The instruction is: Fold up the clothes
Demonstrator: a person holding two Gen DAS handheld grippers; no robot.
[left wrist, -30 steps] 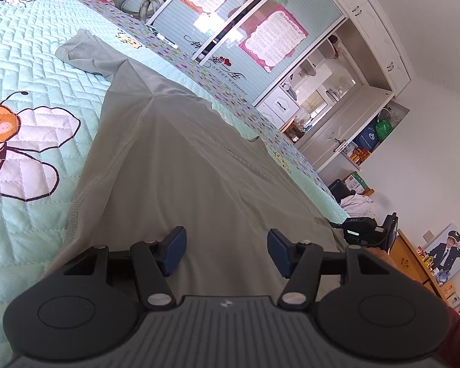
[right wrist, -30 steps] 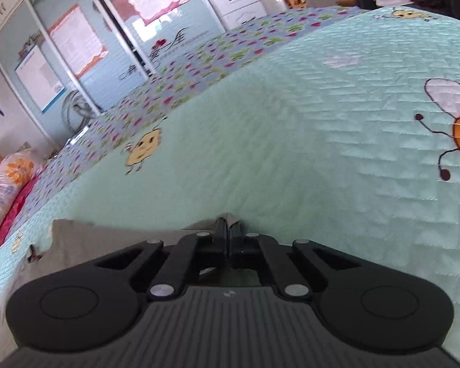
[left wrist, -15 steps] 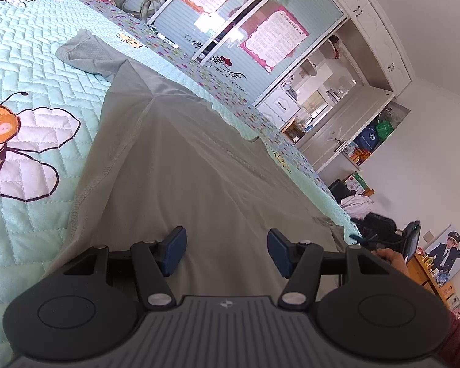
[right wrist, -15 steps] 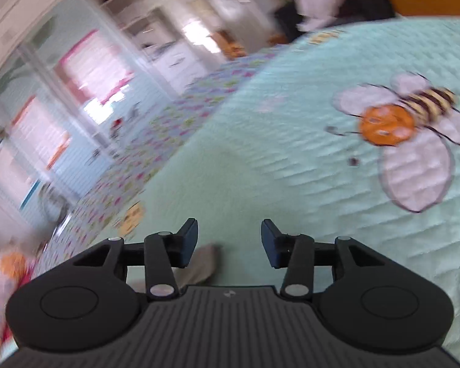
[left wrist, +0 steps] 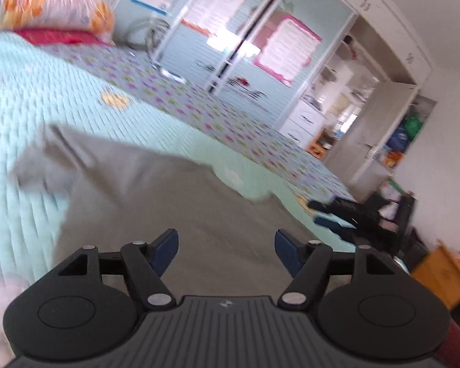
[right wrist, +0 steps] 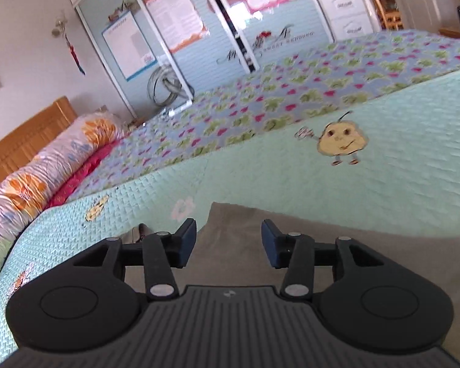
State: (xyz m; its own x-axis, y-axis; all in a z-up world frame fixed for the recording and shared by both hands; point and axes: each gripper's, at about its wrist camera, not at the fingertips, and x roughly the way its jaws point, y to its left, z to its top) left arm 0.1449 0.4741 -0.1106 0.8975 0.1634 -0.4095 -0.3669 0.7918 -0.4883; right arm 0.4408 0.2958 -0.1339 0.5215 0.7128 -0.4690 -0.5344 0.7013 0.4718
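Here we count one grey garment (left wrist: 174,202) spread on mint quilted bedspread (left wrist: 24,113), lying just below and ahead of both grippers. Left gripper (left wrist: 227,247): jaws wide, just been opening further, nothing between them. Right gripper (right wrist: 228,242): jaws parted, nothing pinched, garment corner (right wrist: 230,214) just ahead of its tips. We see one floral bolster (right wrist: 43,171) far left of right gripper, two sliding wardrobe doors (right wrist: 181,27) beyond bed.
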